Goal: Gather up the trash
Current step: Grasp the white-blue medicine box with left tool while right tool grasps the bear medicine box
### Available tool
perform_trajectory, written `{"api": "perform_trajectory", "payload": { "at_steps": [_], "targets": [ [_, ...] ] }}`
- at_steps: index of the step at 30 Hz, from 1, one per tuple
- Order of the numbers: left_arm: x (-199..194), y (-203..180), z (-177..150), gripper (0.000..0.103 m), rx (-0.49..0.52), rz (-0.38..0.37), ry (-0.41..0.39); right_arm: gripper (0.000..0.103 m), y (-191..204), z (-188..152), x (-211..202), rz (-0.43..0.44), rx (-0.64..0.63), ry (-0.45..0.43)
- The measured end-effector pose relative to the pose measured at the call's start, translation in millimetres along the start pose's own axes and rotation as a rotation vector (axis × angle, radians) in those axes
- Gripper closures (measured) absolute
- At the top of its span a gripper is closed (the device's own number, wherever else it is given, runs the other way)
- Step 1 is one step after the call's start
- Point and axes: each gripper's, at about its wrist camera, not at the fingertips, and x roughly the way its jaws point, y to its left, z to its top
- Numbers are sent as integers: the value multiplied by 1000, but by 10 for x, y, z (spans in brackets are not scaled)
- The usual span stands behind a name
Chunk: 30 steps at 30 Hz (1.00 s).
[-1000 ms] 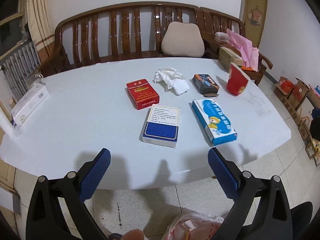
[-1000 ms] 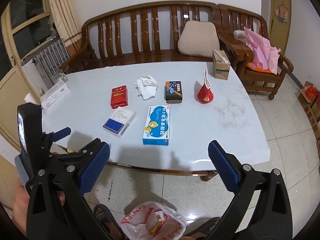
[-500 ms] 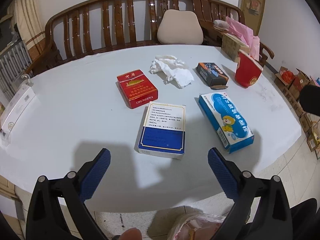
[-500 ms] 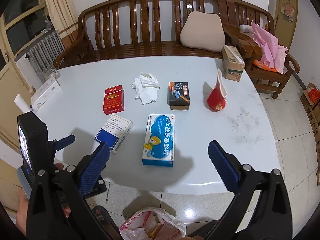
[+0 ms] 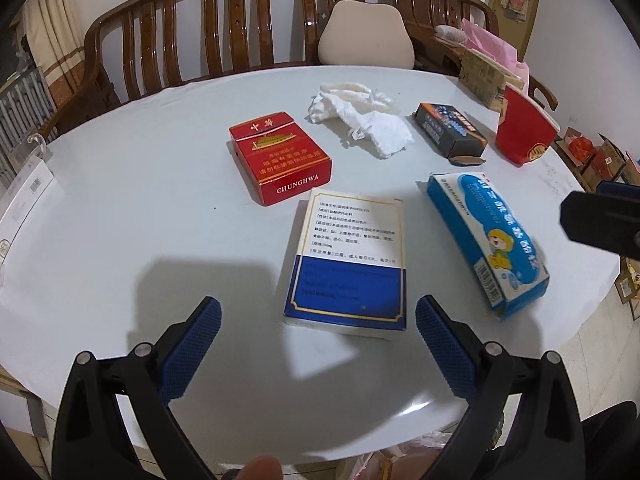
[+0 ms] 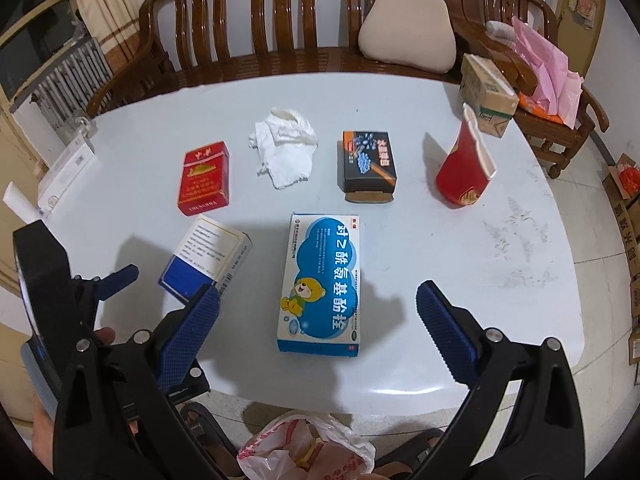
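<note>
Trash lies on a white table (image 5: 120, 208). My left gripper (image 5: 318, 334) is open and empty, just short of a blue-and-white medicine box (image 5: 350, 264). A red cigarette pack (image 5: 278, 156), crumpled tissue (image 5: 360, 118), a dark box (image 5: 450, 130), a red paper cup (image 5: 524, 130) and a light-blue medicine box (image 5: 486, 240) lie beyond. My right gripper (image 6: 318, 318) is open and empty, over the near end of the light-blue box (image 6: 322, 280). The left gripper's body (image 6: 52, 308) shows at the left of the right wrist view.
A plastic bag (image 6: 308, 448) holding trash sits on the floor below the table's near edge. A wooden bench (image 6: 280, 20) with a beige cushion (image 6: 408, 30) stands behind the table. A cardboard box (image 6: 486, 94) sits at the table's far right. Cartons (image 6: 628, 184) line the right wall.
Both grippers have moved forward and down over the table. The boxes now loom larger and closer between the open fingers. Nothing has been taken hold of.
</note>
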Motion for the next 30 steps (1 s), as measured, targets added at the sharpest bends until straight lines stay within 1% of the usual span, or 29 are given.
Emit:
{"api": "perform_trajectory", "payload": {
  "at_steps": [5, 9, 12, 18, 22, 30],
  "targets": [
    [64, 31, 25, 8, -3, -5, 11, 7, -4, 30, 166, -19, -3, 28],
    [100, 7, 38, 8, 18, -4, 17, 7, -20, 66, 307, -11, 10, 62],
    [130, 16, 58, 8, 12, -6, 22, 7, -30, 95, 406, -3, 23, 84],
    [222, 29, 101, 8, 14, -15, 37, 7, -53, 126, 609, -22, 32, 128],
    [247, 29, 122, 8, 16, -8, 32, 7, -59, 142, 735, -44, 33, 150],
    [263, 12, 126, 8, 21, 5, 14, 7, -92, 123, 954, -60, 40, 199]
  ]
}}
